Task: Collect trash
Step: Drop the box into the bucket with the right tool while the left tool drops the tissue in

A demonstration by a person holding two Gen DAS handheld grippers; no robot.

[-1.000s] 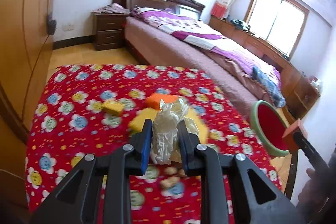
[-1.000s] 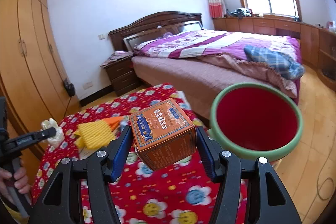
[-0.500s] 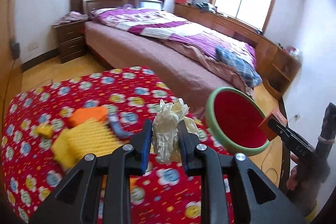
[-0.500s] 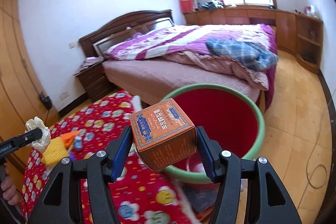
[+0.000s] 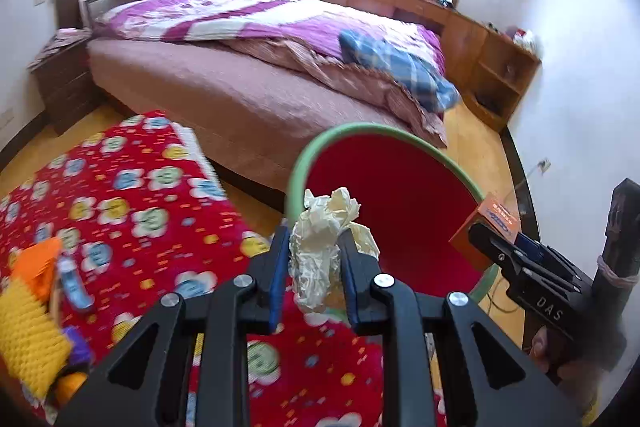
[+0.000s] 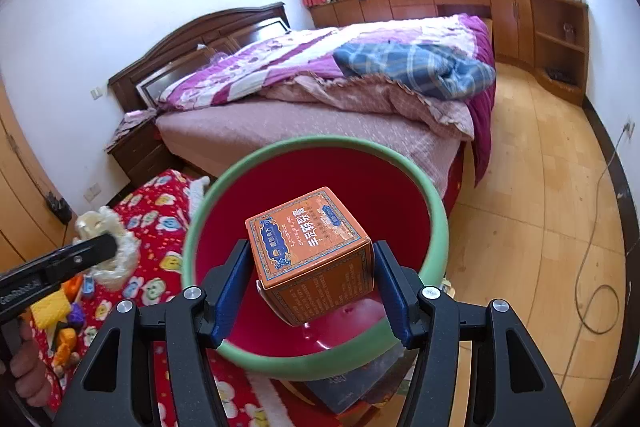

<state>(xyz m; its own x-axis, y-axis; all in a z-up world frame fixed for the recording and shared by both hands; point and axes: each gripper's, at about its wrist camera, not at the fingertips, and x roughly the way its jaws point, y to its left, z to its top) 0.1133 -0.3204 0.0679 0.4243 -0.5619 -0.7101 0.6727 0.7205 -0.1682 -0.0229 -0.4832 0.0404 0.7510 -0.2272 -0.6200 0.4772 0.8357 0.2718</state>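
Carry-to-bin step: left hand-held gripper [image 5: 313,269] clamped narrow on crumpled paper [image 5: 326,247], right hand-held gripper [image 6: 311,281] pinching orange box [image 6: 310,253] wider, both at red bin [image 6: 434,211], paper near its 9 o'clock rim; next, centring over the opening, then release.

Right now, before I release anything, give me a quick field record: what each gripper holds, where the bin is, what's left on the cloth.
left gripper: shut on crumpled paper
right gripper: shut on orange box, in front of the bin's mouth
bin: red inside, green rim, upright beside the cloth
flowered cloth: yellow sponge and orange piece remain
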